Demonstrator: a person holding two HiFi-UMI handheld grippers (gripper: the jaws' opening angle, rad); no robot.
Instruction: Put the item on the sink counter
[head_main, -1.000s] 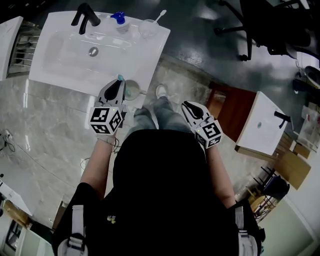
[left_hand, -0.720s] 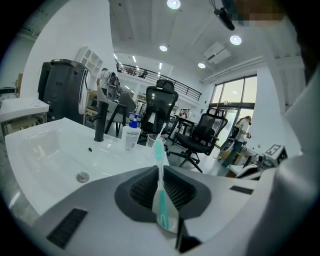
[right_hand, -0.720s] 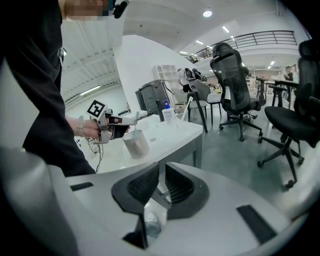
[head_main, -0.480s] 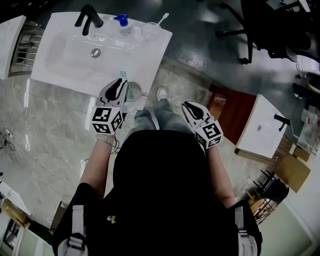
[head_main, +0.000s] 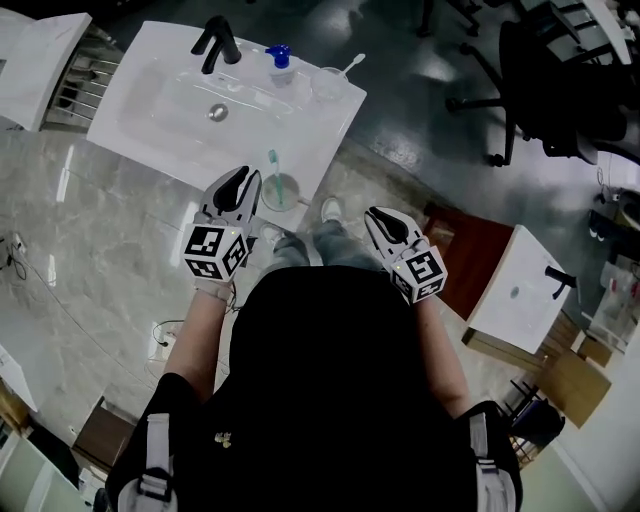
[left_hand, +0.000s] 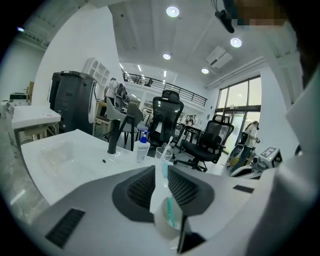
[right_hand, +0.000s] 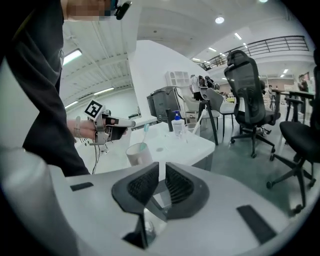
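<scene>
Pale, perhaps marble floor — black office chairs, ceiling spotlights.

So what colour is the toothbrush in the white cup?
Teal toothbrush, clearest in the left gripper view.

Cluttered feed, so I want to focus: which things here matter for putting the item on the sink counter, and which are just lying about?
Job in hand: cup with a toothbrush in it, clamped in the left tongs; sink counter.

Lying about: faucet, soap bottle, glass, office chair. The right tongs are shut and empty.
</scene>
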